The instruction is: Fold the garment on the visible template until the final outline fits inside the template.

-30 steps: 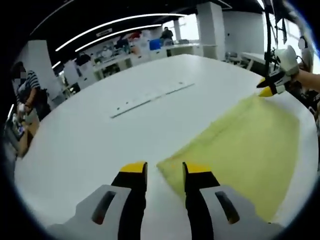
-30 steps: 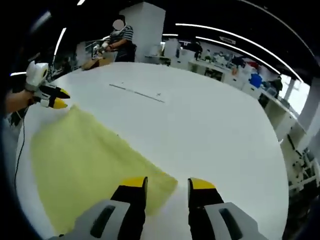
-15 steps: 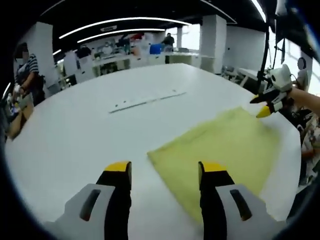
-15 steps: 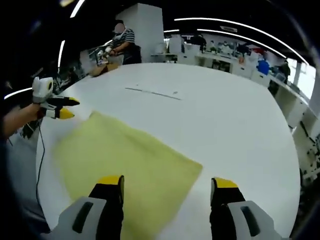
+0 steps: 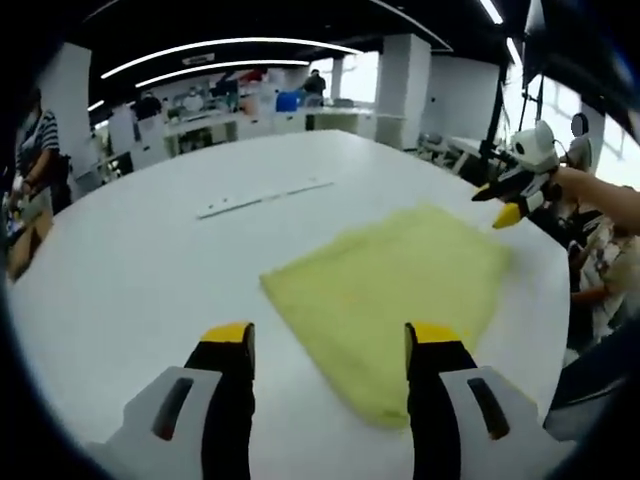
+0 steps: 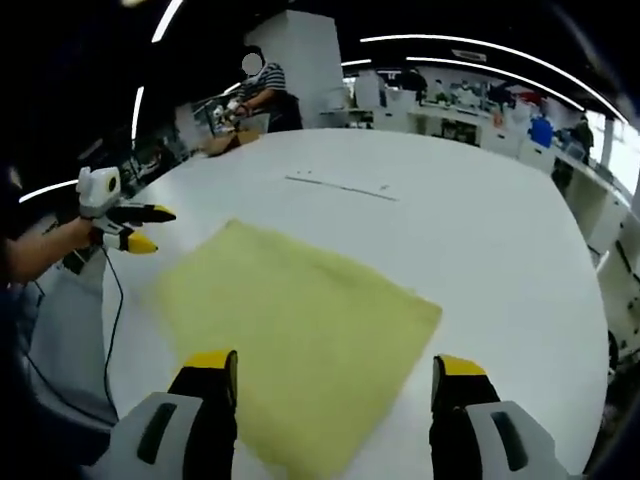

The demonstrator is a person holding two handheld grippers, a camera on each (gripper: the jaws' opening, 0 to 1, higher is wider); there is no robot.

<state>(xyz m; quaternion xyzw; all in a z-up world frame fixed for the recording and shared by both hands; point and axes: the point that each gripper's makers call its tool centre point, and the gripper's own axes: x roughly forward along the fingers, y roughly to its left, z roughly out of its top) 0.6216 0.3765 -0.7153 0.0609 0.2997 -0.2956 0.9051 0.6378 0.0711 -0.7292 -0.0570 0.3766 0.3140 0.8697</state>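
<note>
The white table (image 5: 150, 260) is carrying a yellow garment (image 5: 395, 285) lying flat near its edge — a thin strip (image 5: 265, 198) is sitting farther off. The left gripper (image 5: 325, 335) and right gripper (image 6: 335, 365) are both hovering wide open — gripping nothing.

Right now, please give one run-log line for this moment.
garment: yellow, flat on white table | left gripper: open | right gripper: open | neither holds it
</note>
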